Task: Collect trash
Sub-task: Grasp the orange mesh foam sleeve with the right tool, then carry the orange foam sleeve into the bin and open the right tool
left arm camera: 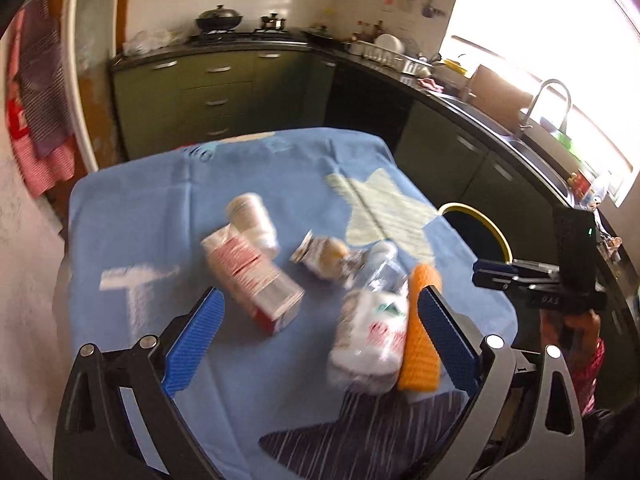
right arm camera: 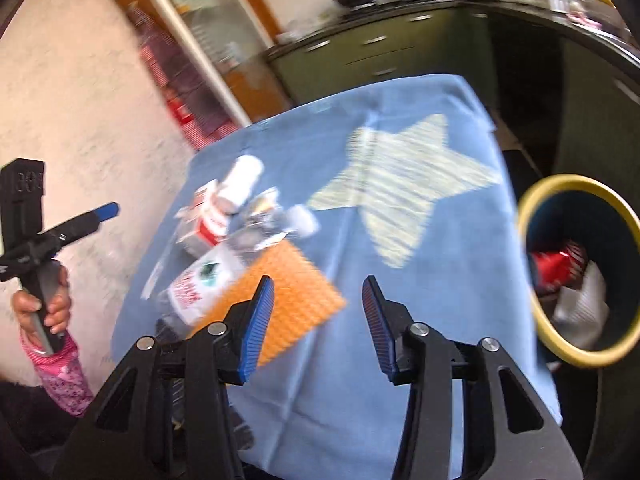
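Trash lies on a blue star-patterned cloth (left arm camera: 160, 216): a red-and-white carton (left arm camera: 252, 280), a white cup (left arm camera: 252, 216), a crumpled wrapper (left arm camera: 320, 256), a clear plastic bottle (left arm camera: 372, 312) and an orange sponge (left arm camera: 420, 340). My left gripper (left arm camera: 320, 320) is open and empty, above the carton and bottle. My right gripper (right arm camera: 318, 324) is open and empty, over the cloth just right of the orange sponge (right arm camera: 288, 300). A yellow-rimmed bin (right arm camera: 580, 272) stands beside the table's right side and holds red and white trash. The bottle (right arm camera: 200, 288) and carton (right arm camera: 208, 224) also show in the right wrist view.
Green kitchen cabinets (left arm camera: 208, 92) and a dark counter with a stove, dish rack and sink (left arm camera: 532, 136) run behind and to the right of the table. A wall (right arm camera: 60, 120) and glass door lie to the left. The right gripper (left arm camera: 500, 272) shows beside the bin (left arm camera: 476, 236).
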Action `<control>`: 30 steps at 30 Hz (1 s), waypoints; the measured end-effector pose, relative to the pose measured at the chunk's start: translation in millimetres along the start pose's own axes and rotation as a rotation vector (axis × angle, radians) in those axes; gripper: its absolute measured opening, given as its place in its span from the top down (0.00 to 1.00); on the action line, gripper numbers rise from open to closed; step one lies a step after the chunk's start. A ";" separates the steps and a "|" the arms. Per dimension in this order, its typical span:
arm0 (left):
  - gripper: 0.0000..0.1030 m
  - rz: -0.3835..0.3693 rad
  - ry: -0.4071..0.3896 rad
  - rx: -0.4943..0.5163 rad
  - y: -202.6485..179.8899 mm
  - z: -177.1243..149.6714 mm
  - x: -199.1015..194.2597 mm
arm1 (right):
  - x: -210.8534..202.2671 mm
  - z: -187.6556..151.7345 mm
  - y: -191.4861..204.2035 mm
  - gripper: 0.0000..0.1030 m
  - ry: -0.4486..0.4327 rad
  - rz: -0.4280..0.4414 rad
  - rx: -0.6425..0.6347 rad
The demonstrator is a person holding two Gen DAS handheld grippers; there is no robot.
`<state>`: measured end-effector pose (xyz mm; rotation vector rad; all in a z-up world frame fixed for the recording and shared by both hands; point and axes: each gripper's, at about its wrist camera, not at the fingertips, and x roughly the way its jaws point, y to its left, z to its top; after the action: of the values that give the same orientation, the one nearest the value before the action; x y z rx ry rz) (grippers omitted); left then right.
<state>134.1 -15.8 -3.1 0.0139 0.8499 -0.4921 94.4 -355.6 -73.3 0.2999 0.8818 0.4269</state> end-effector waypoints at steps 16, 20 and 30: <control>0.07 -0.016 0.013 -0.066 15.9 -41.6 0.9 | 63.2 -45.0 94.5 0.19 0.237 -0.105 -0.343; 0.07 -0.018 0.014 -0.057 12.3 -40.0 0.3 | 72.7 -53.6 90.0 0.38 0.251 -0.122 -0.321; 0.07 -0.022 0.030 -0.039 5.0 -38.8 7.3 | 53.4 -58.6 82.9 0.88 0.222 -0.140 -0.308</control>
<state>112.5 -6.4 -35.2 -0.0233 0.8900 -0.4967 58.3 -253.0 -109.8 -0.0943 1.0300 0.4642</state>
